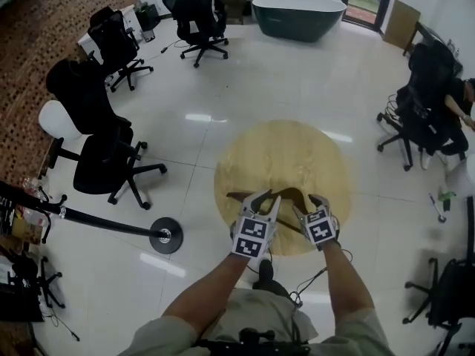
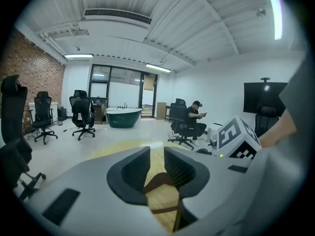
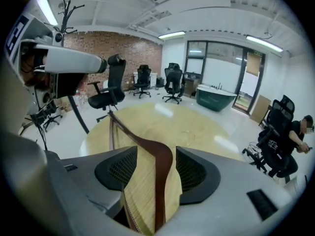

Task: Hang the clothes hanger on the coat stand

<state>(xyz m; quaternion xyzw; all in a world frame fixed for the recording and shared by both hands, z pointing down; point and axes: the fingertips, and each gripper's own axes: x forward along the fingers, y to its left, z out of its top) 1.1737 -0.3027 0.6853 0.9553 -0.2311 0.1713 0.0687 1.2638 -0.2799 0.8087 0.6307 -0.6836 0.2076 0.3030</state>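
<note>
A dark brown wooden clothes hanger [image 1: 286, 191] lies on the round pale wooden table [image 1: 282, 143], near its front edge. My left gripper [image 1: 262, 197] is over the hanger's left arm. Its jaws stand a little apart, with the hanger [image 2: 160, 178] showing across the gap and not pinched. My right gripper [image 1: 309, 205] is over the right arm. Its jaws [image 3: 156, 151] stand wide, and the hanger's arm [image 3: 160, 171] runs between them without being pressed. The black coat stand [image 1: 96, 219] rises from its round base [image 1: 165, 236] on the floor, left of the table.
Black office chairs [image 1: 111, 158] ring the table on the left and at the back. A dark green bathtub [image 1: 297, 13] stands at the far end. At the right a person sits among more chairs [image 1: 430, 110]. Cables trail on the floor by my feet [image 1: 312, 280].
</note>
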